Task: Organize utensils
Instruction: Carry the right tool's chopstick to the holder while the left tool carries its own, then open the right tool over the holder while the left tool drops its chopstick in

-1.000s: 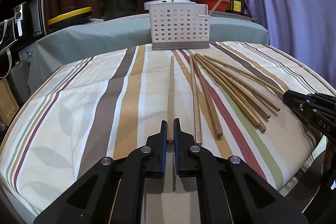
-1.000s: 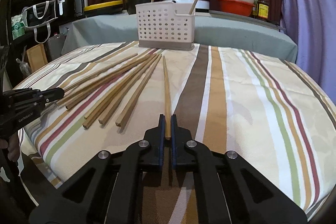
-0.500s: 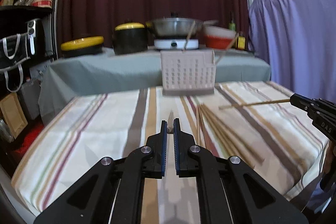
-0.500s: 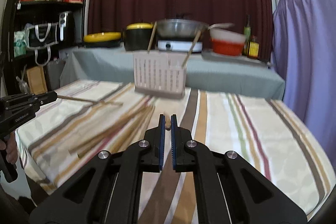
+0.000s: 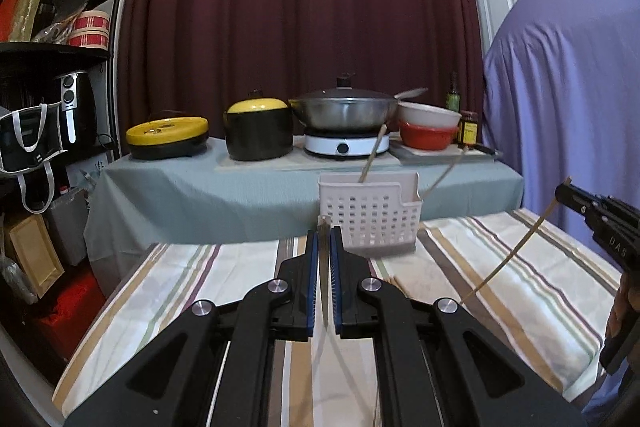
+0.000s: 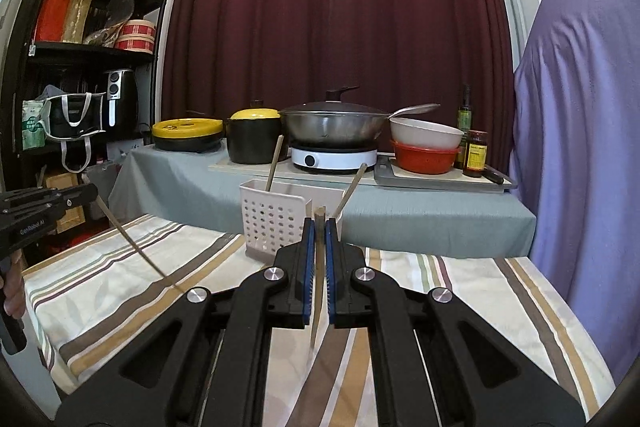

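My left gripper is shut on a wooden chopstick that hangs down from the jaws. My right gripper is shut on another wooden chopstick, also hanging down. Each gripper shows in the other's view: the right one with its chopstick, the left one with its chopstick. The white perforated utensil holder stands at the far edge of the striped table, just ahead of both grippers. It also shows in the right wrist view with two chopsticks standing in it.
Behind the table a grey-covered counter carries a yellow-lidded pan, a black pot, a wok on a hob, bowls and bottles. A purple-draped shape stands at the right, shelves at the left.
Both grippers have lifted a chopstick each off the table and risen, tilting up toward the holder. The other chopsticks on the cloth have dropped out of view.
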Motion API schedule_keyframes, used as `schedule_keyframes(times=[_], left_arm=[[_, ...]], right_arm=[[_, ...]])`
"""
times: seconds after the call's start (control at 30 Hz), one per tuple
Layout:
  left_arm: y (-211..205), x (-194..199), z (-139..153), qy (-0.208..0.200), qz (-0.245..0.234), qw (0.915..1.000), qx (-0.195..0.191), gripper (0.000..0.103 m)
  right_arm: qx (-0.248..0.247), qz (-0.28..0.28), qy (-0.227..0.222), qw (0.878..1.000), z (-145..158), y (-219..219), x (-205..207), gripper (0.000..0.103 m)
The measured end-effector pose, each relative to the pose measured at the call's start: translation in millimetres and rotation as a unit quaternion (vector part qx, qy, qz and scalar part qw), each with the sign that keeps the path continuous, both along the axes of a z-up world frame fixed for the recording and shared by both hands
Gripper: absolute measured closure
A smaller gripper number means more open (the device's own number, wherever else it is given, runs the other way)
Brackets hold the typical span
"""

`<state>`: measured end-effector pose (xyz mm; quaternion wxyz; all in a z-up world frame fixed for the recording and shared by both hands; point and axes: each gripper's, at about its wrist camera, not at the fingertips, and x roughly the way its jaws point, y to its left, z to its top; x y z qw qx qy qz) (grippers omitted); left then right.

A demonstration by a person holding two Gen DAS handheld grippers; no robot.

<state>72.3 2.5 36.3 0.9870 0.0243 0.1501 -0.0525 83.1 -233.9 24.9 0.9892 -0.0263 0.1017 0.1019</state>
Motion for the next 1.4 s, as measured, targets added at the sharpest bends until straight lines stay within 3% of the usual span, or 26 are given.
schedule_keyframes(times=[0.33, 0.57, 0.77, 1.07, 1.2, 1.4], left_arm=[[1.7, 23.4, 31.4, -0.031, -0.007, 0.9995, -0.01, 0.096], [1.4, 52.6, 58.5, -0.048, -0.023, 0.9982, -0.028, 0.096], [0.9, 88.9, 91.0, -0.073, -0.032, 0.996, -0.04, 0.096], [-2.0, 141.0, 130.3, -0.112, -0.037, 0.9914, -0.057, 0.096], [-9.5, 164.2, 131.1, -0.11, -0.038, 0.9918, -0.053, 0.096], [-21.3, 187.6, 102.5, -0.083, -0.043, 0.9949, -0.038, 0.096]], right_arm=[[0.005, 0.006, -0.005, 1.0, 18.2, 2.8, 31.8, 0.097], [-0.002, 0.017, -0.032, 0.999, 48.3, 10.1, 58.8, 0.097], [-0.001, 0.022, -0.058, 0.998, 79.8, 11.1, 92.6, 0.097], [0.006, 0.023, -0.056, 0.998, 96.4, 10.6, 151.9, 0.097], [0.003, 0.024, -0.037, 0.999, 92.8, 12.9, 174.9, 0.097], [0.007, 0.025, 0.0, 1.0, 70.8, 13.9, 202.5, 0.097]])
